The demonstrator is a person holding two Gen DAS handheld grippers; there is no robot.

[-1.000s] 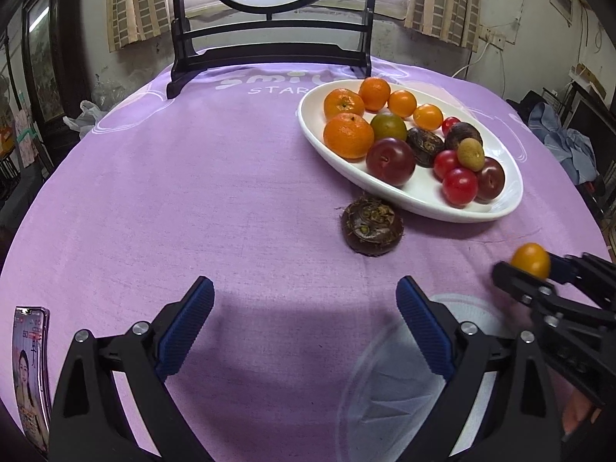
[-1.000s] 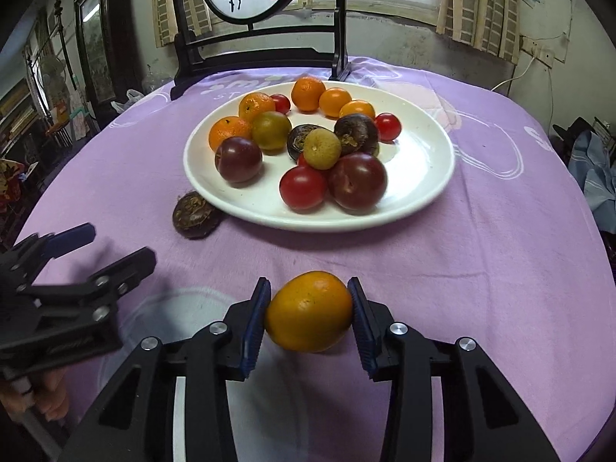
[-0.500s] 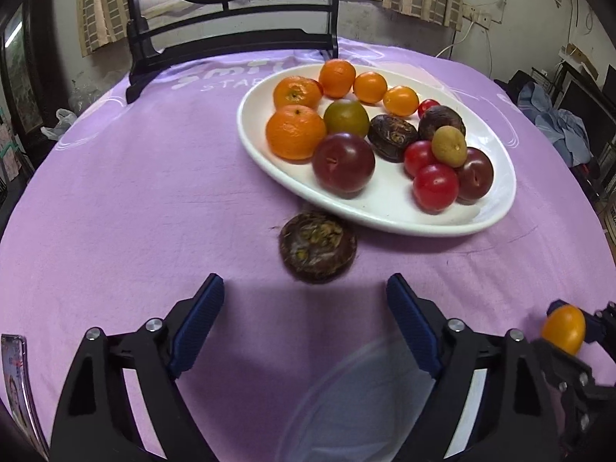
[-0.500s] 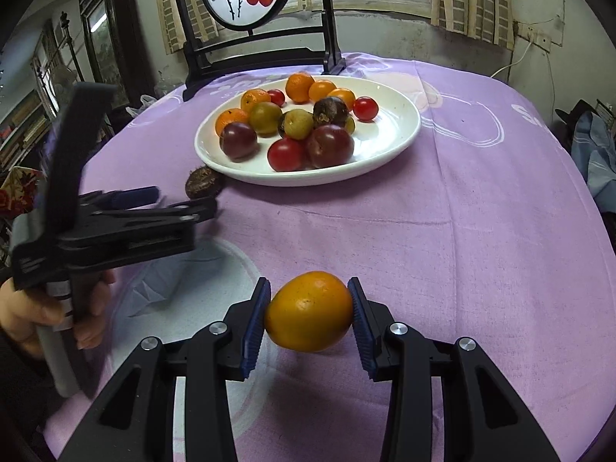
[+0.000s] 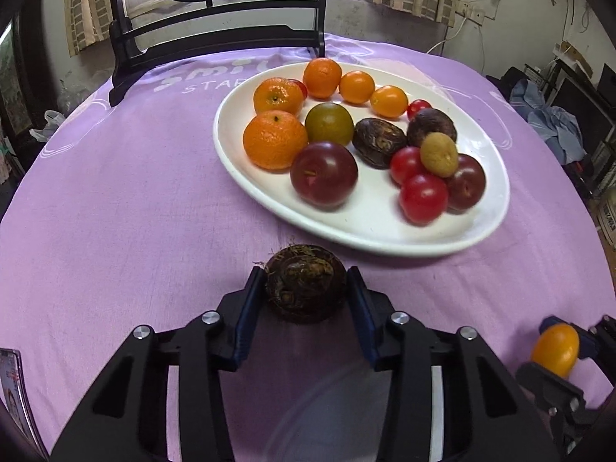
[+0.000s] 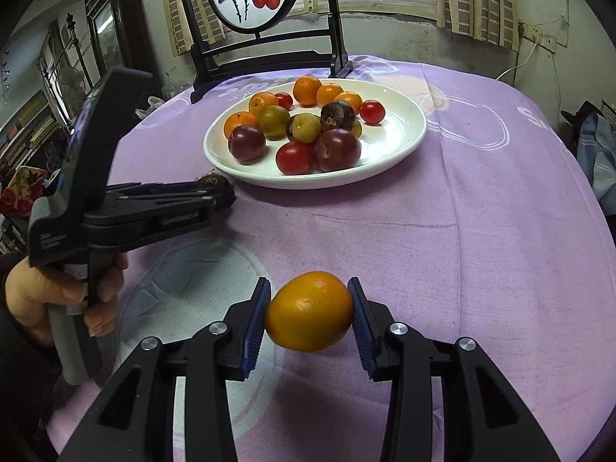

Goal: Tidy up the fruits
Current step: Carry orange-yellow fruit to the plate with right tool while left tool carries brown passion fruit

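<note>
Desk (image 5: 115,200) draped in purple cloth, curtained window behind. Left tongs (image 5: 306,288) newly closed onto brown fruit (image 5: 304,283) beside plate (image 5: 496,208). Right tongs (image 6: 310,312) kept clamping orange fruit (image 6: 308,310).

tablecloth (image 5: 115,200): purple, white line print
plate (image 5: 496,177): white
held fruit (image 6: 308,312): orange-yellow
rough fruit (image 5: 304,285): dark brown
gripper pads (image 6: 254,331): blue
plums (image 5: 323,173): dark red

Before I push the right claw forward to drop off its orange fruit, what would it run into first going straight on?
Most likely the bare purple tablecloth, since the right claw tilts downward. The white plate lies further along that line; depth is hard to judge.
</note>
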